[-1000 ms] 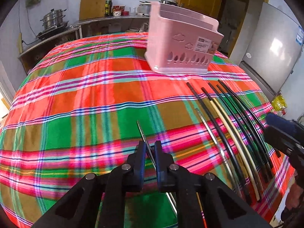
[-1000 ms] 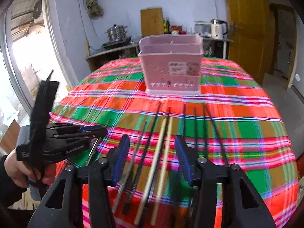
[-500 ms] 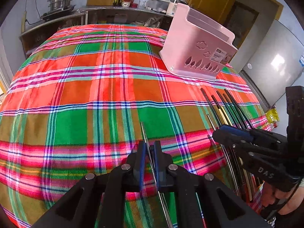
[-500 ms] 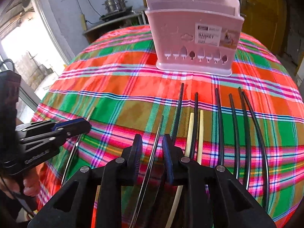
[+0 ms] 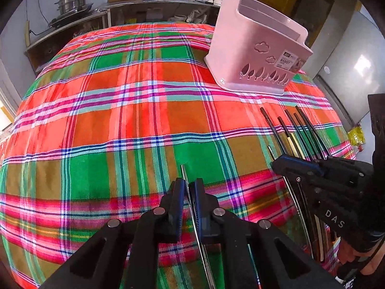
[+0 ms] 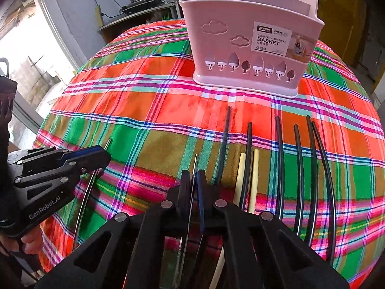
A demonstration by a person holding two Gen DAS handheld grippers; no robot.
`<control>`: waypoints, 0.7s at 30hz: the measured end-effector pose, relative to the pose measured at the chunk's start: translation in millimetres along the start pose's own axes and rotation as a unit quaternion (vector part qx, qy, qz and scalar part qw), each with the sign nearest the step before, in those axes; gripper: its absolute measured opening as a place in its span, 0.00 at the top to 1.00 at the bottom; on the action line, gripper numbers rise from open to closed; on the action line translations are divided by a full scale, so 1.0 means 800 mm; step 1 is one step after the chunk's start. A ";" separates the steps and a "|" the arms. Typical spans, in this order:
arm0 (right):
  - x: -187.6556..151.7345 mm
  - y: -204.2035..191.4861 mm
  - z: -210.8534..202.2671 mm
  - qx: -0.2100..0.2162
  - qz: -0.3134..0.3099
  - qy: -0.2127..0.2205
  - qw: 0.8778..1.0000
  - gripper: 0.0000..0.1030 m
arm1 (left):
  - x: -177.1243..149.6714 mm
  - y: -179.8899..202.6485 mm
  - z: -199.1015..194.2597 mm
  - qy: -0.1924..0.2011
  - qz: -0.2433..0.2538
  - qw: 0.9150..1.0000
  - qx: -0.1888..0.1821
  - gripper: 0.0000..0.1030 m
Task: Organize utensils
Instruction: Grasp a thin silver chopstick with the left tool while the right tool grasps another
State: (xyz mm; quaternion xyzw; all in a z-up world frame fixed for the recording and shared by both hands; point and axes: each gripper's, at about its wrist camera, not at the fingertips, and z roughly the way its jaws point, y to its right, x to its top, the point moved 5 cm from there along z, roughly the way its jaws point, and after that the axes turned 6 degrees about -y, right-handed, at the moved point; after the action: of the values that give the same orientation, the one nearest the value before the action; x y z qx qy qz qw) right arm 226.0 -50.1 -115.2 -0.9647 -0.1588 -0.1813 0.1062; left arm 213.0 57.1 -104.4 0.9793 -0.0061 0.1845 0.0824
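My left gripper point(image 5: 189, 187) is shut on a thin silver metal chopstick point(image 5: 183, 171) near the front of the plaid tablecloth point(image 5: 144, 120). It also shows at the left of the right wrist view, as the left gripper point(image 6: 104, 154) with its chopstick point(image 6: 84, 202) below it. My right gripper point(image 6: 193, 180) is closing tight on a second silver metal chopstick point(image 6: 195, 162), which sits between its pads. To its right lie two cream chopsticks point(image 6: 240, 173) and several black chopsticks point(image 6: 279, 159) in a row. A pink divided chopsticks basket point(image 6: 247, 48) stands upright behind them.
The table's rounded edge falls away on all sides. A counter with steel steamer pots point(image 5: 72, 2) runs behind the table. A grey fridge point(image 5: 349, 72) stands to the right. The left half of the cloth point(image 5: 84, 110) holds no utensils.
The right gripper dropped toward the row of chopsticks and its wide-open jaws closed around the silver chopstick. The left gripper kept its grip and shifted slightly.
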 end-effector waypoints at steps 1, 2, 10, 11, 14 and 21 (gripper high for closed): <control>0.001 0.000 -0.001 0.007 0.003 0.001 1.000 0.95 | 0.001 0.000 0.000 -0.001 -0.003 1.000 -0.001 0.93; 0.002 0.001 -0.004 0.009 0.006 0.003 1.000 0.95 | 0.001 -0.001 -0.001 -0.002 -0.006 1.000 -0.003 0.95; 0.016 -0.003 -0.056 0.027 0.006 0.047 0.999 0.96 | 0.017 0.005 -0.045 0.021 -0.007 1.000 -0.022 0.96; 0.019 -0.004 -0.066 0.029 0.004 0.055 0.998 0.96 | 0.020 0.007 -0.055 0.027 -0.006 0.999 -0.023 0.96; 0.025 -0.006 -0.094 0.034 0.000 0.078 0.996 0.96 | 0.031 0.013 -0.091 0.054 0.002 0.998 -0.027 0.96; 0.032 -0.008 -0.150 0.039 -0.005 0.127 0.991 0.96 | 0.047 0.026 -0.157 0.103 0.016 0.994 -0.032 0.97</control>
State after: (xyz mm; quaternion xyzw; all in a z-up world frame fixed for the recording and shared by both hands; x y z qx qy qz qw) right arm 208.7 -68.7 4.7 -0.9282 -0.1557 -0.2966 0.1622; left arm 201.7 57.7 28.2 0.9518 -0.0190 0.2852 0.1111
